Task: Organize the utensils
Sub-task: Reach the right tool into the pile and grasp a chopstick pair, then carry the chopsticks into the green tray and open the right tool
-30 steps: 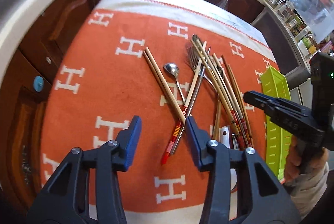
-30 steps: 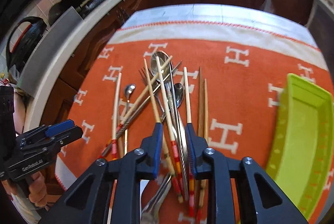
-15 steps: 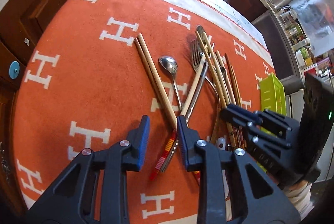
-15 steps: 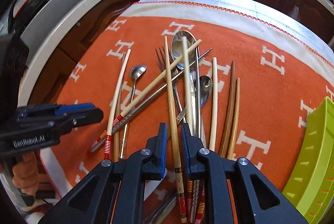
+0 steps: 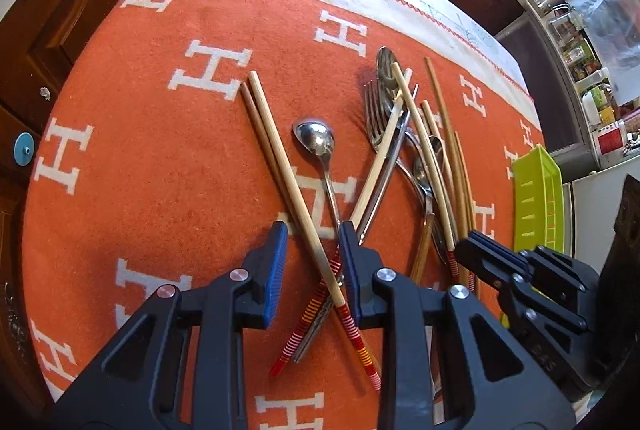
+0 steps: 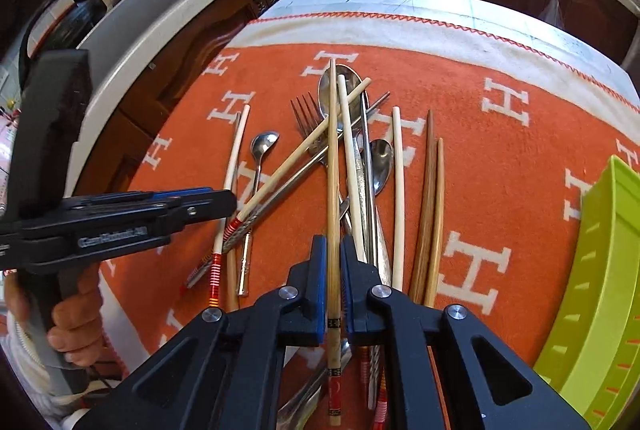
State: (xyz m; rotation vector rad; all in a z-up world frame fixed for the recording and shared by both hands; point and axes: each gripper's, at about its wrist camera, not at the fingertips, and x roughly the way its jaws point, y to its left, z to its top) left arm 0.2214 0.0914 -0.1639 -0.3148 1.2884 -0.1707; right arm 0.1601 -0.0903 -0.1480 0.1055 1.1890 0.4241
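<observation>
Compared with a second ago, both grippers have sunk closer to the pile of utensils on the orange table cloth (image 5: 168, 165), their jaws closing. The right gripper (image 6: 333, 250) now clamps a tan chopstick (image 6: 332, 157) running straight up the centre of the frame. The left gripper (image 5: 313, 242) stands narrowly open around a pale chopstick (image 5: 288, 177) slanting from upper left to lower right.
</observation>
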